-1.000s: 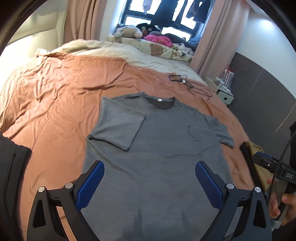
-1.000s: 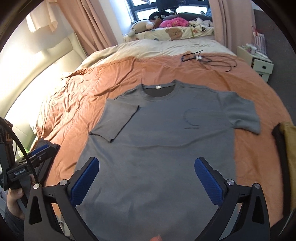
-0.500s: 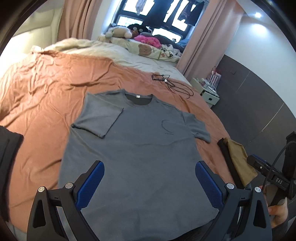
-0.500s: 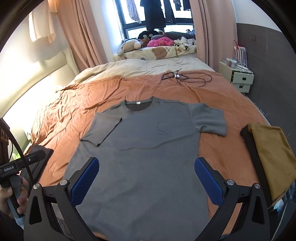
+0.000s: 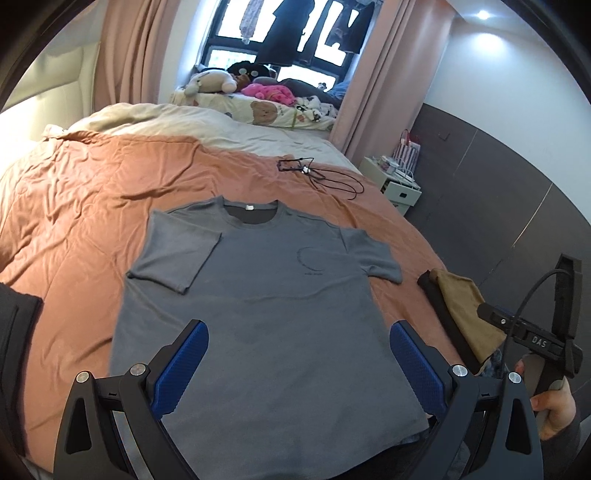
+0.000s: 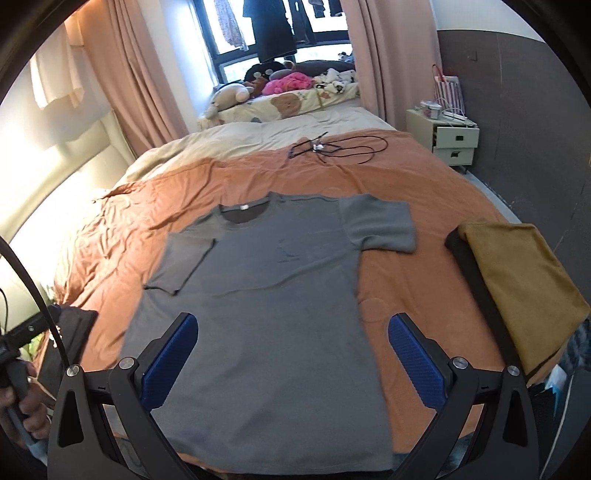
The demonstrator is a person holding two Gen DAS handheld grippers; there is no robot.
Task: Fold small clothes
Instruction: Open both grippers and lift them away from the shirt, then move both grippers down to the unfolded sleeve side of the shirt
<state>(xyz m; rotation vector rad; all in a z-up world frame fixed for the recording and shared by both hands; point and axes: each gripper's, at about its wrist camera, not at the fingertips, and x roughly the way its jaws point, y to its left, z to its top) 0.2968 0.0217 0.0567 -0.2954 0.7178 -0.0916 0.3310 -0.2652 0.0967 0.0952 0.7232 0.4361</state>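
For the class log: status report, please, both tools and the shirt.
Both tools open, empty. Shirt flat on bed, left sleeve folded in. Nothing blocking.

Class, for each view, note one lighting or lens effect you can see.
Left wrist view: the ceiling spotlight glares, and black fisheye corners frame the picture. Right wrist view: the pale padded headboard is blown out, and the grey short-sleeved T-shirt looks soft.

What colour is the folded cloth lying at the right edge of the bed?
Mustard-yellow folded cloth, resting on a black folded piece; clearest in the right wrist view.
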